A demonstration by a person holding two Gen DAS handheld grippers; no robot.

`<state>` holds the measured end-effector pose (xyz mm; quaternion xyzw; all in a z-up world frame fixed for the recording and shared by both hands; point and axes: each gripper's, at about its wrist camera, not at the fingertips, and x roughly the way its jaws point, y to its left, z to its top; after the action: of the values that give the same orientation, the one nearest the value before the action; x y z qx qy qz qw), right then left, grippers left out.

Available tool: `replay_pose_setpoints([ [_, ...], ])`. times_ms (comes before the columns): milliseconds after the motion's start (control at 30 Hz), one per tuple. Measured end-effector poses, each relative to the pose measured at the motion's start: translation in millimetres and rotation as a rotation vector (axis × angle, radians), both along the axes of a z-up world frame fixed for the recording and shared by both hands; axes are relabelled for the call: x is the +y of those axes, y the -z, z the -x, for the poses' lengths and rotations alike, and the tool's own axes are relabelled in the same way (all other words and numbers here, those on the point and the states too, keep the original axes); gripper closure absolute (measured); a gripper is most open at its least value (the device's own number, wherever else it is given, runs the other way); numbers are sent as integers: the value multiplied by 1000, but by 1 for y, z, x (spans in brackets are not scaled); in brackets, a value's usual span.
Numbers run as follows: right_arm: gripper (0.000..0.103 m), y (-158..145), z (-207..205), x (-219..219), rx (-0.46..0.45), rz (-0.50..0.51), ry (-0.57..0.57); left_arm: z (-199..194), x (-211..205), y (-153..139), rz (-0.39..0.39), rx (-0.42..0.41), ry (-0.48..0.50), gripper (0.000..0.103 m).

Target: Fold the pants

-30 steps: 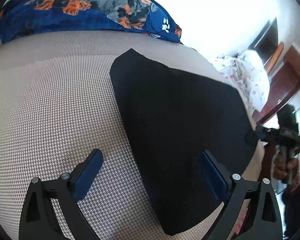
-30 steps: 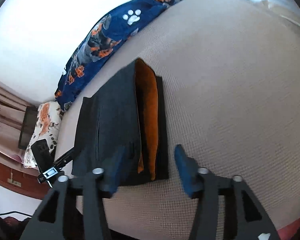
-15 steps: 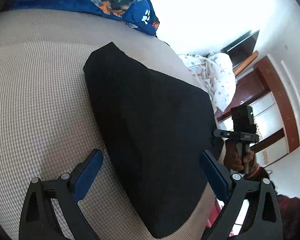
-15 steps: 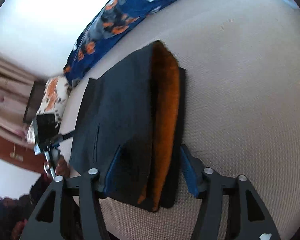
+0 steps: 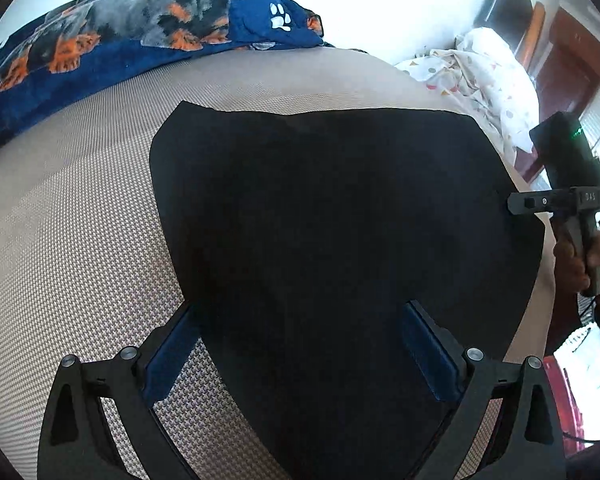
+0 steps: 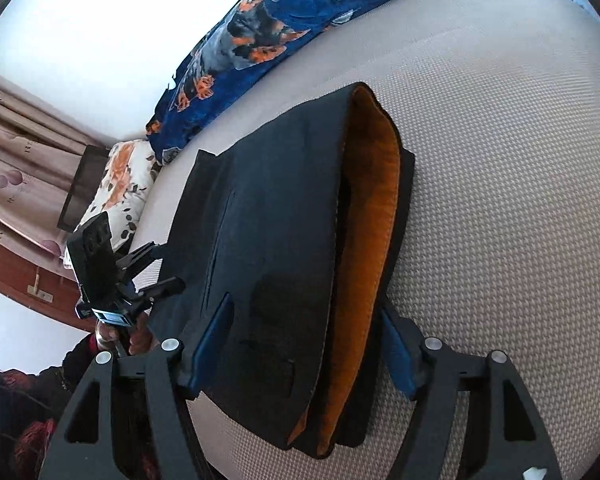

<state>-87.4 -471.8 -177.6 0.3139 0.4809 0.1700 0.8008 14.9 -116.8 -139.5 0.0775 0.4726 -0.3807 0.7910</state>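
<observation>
Black pants (image 6: 276, 248), folded into a flat stack with an orange lining (image 6: 364, 264) showing along the open edge, lie on the beige woven surface of the bed (image 6: 500, 184), toward its near edge.

Left tongs (image 5: 300, 352): blue pads spread wide, one pad over the bare bed cover, the other over the black cloth; nothing gripped. In the right wrist view they appear at the far-left edge of the stack (image 6: 140, 280), held by a hand (image 6: 120, 332).

Right tongs (image 6: 304, 348): spread wide, straddling the near end of the stack, one finger at each side; whether the pads touch the cloth cannot be told. In the left wrist view they sit at the right edge of the pants (image 5: 516, 204), held by a hand (image 5: 580, 256).

Blue blanket (image 5: 120, 40) with dog and paw print: along the far edge of the bed, apart from the pants.

White spotted bedding (image 5: 480, 68): at the bed's far-right corner in the left wrist view.

Floral pillow (image 6: 116, 188): at the bed's far-left corner in the right wrist view, beside pink curtains (image 6: 16, 152).
</observation>
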Motion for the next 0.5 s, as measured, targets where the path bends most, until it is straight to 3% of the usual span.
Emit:
replay_pose_setpoints([
  [500, 35, 3, -7, -1, -58, -31, 19, 1, -5, 0, -33, -23, 3, 3],
])
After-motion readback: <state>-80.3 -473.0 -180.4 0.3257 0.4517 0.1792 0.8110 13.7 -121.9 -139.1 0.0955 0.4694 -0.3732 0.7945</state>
